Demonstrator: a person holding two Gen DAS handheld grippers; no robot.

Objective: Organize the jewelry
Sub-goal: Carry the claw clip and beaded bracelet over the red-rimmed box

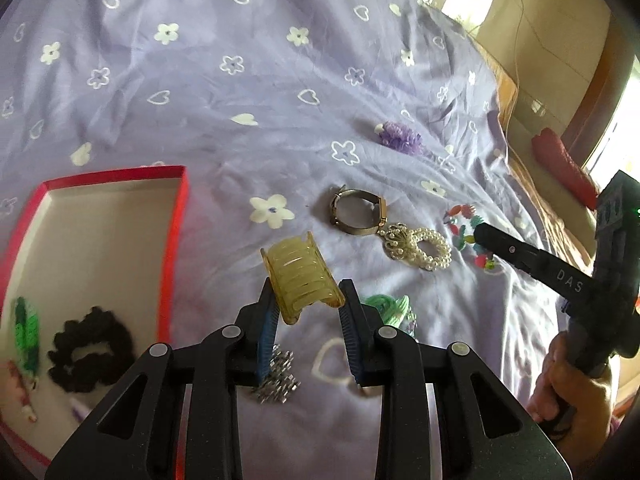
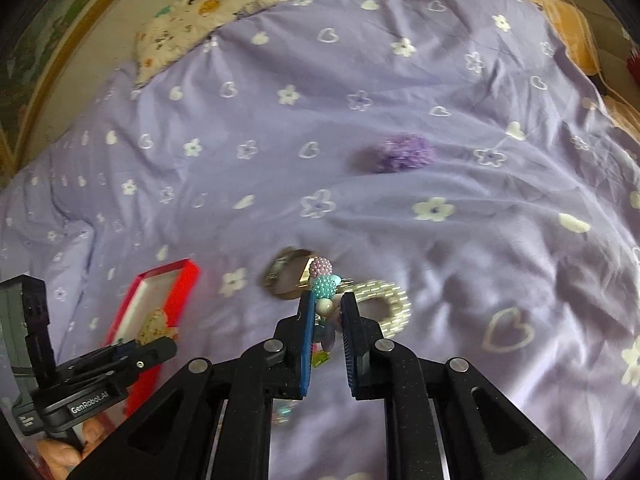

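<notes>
A: Holding two pieces at once now. Left gripper [image 1: 306,300] is clamping the yellow hair clip [image 1: 301,276] between its pads, jaws fairly narrow, clip sitting crosswise w/ one end poking out past the tips. Right gripper [image 2: 327,306] is pinching the bead bracelet [image 2: 323,284], jaws nearly together, beads bunching above the tips and a few dangling below.

B: Red box [image 1: 178,216] is sitting to the left on the bedsheet [image 1: 240,60], black scrunchie [image 1: 90,350] and a green bit already lying in it. Watch [image 1: 358,212] and pearl bracelet [image 1: 422,250] are waiting on the sheet, apart from the box.

A: Advice, imo: be carrying both high enough to clear the box rim, left one going first so the grippers aren't crowding. Be keeping the clip level, it's looking ready to pivot.

B: And be lowering the beads right in before letting go, they're dangling and could snag the rim.
</notes>
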